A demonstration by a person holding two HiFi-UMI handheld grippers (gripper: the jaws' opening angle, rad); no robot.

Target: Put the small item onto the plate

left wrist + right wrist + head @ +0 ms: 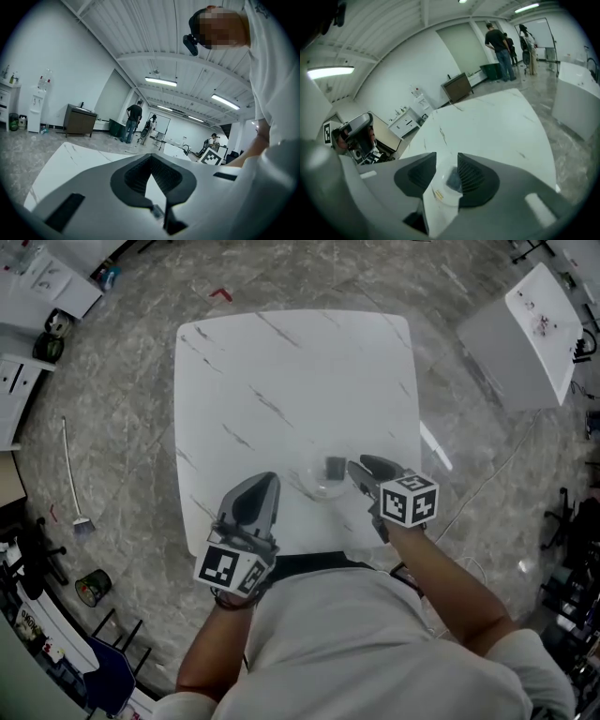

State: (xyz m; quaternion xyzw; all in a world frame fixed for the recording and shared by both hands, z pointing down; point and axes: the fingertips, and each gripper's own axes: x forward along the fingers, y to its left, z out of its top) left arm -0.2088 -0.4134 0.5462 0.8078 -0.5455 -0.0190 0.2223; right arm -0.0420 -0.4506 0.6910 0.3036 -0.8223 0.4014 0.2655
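Note:
A small dark item (335,466) lies on a clear round plate (314,486) near the front edge of the white marble table (281,371). My right gripper (361,467) reaches over the plate's right side, jaws apart. In the right gripper view the item (453,178) sits on the plate (439,193) beside the right-hand pad (471,176), with the other pad clear of it; the right gripper (446,157) is open. My left gripper (272,476) rests left of the plate, shut and holding nothing. Its tips meet in the left gripper view (151,157).
A second white table (525,334) stands at the right on the grey floor. A broom (70,474) and a round can (92,587) lie on the floor at the left. People (132,122) and a cabinet (79,119) are far across the room.

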